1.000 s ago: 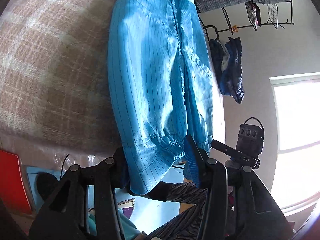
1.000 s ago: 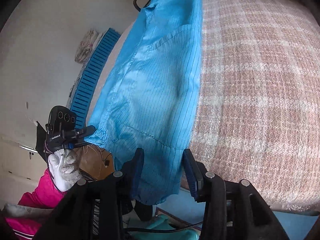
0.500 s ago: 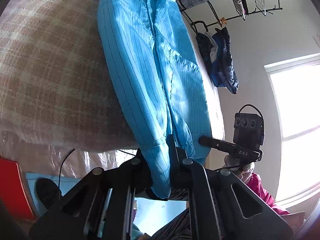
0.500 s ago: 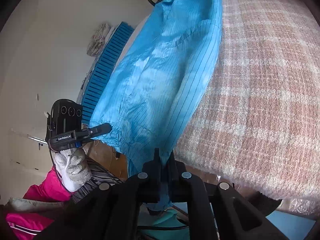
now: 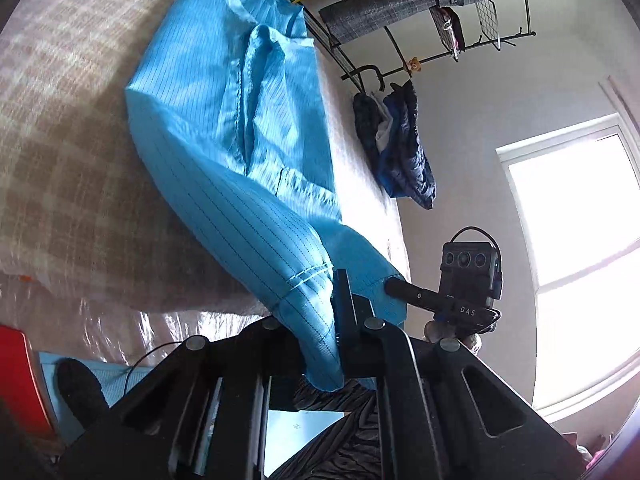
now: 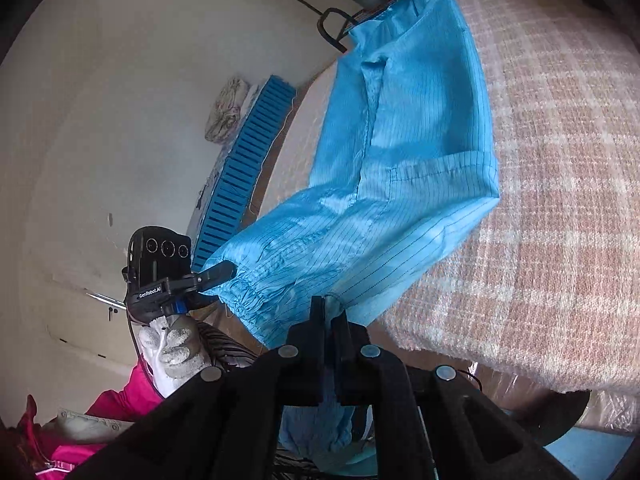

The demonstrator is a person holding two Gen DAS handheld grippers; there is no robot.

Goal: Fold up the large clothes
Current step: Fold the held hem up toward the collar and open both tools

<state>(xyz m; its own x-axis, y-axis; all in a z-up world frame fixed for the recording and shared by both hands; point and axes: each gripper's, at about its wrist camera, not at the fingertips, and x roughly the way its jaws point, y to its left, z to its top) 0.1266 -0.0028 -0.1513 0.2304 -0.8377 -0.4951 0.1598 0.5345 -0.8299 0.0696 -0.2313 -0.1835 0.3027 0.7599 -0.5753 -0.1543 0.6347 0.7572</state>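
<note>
A large light-blue striped garment (image 5: 240, 140) lies lengthwise on the plaid blanket (image 5: 60, 140) of a bed. Its near hem is lifted off the bed's edge. My left gripper (image 5: 320, 304) is shut on one corner of that hem, and cloth drapes over its left finger. In the right wrist view the garment (image 6: 420, 140) bends upward toward me, and my right gripper (image 6: 330, 308) is shut on the hem's other corner. Each camera also catches the other gripper pinching the gathered hem: the right gripper (image 5: 394, 285) and the left gripper (image 6: 224, 269), held by a gloved hand (image 6: 176, 348).
A black wall rack (image 5: 420, 8) with dark hanging clothes (image 5: 400, 148) stands past the bed, beside a bright window (image 5: 580, 260). A blue slatted panel (image 6: 248, 168) leans along the bed's other side. A red object (image 5: 24, 380) and pink cloth (image 6: 120, 404) lie low nearby.
Both grippers went from open around the hem to shut on it, then rose. The garment's near end has lifted off the bed edge and now slopes up toward me.
</note>
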